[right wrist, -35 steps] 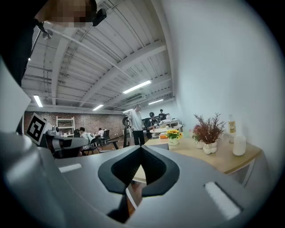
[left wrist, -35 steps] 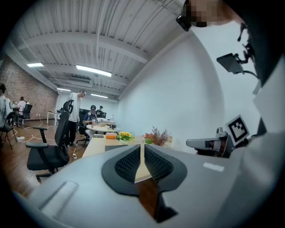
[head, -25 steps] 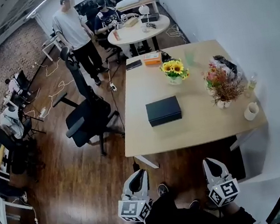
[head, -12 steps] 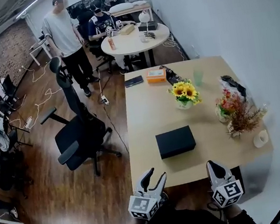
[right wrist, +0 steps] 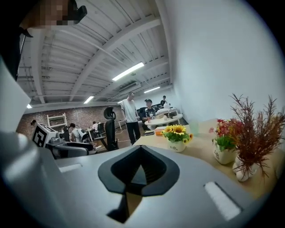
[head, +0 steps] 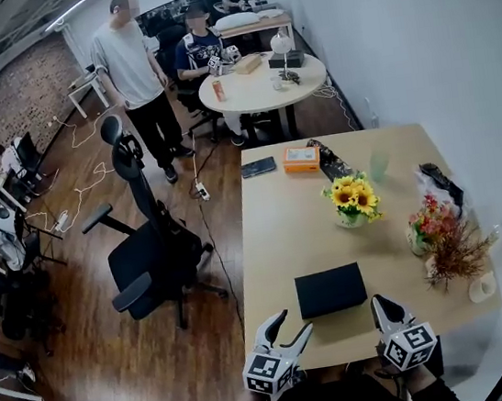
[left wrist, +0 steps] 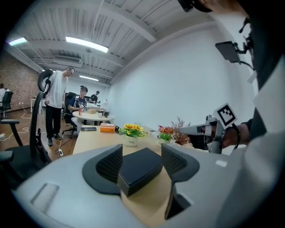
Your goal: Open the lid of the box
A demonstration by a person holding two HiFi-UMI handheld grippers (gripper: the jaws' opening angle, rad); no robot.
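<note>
The black box lies lid down and closed near the front edge of the wooden table. My left gripper hovers at that front edge, just short of the box's left corner. Its jaws are opening. In the left gripper view the box shows ahead between the left gripper's pads, which do not touch it. My right gripper is shut and empty just right of the box, above the table's edge. In its own view the right gripper shows closed jaws with only table beyond.
A sunflower pot, a red flower vase, dried branches and a white cup stand on the table's right side. An orange box sits at the far end. An office chair stands left of the table, people beyond it.
I have come closer to the table, and both grippers now reach its front edge by the box. The left jaws went from shut to open. The right jaws stayed shut.
</note>
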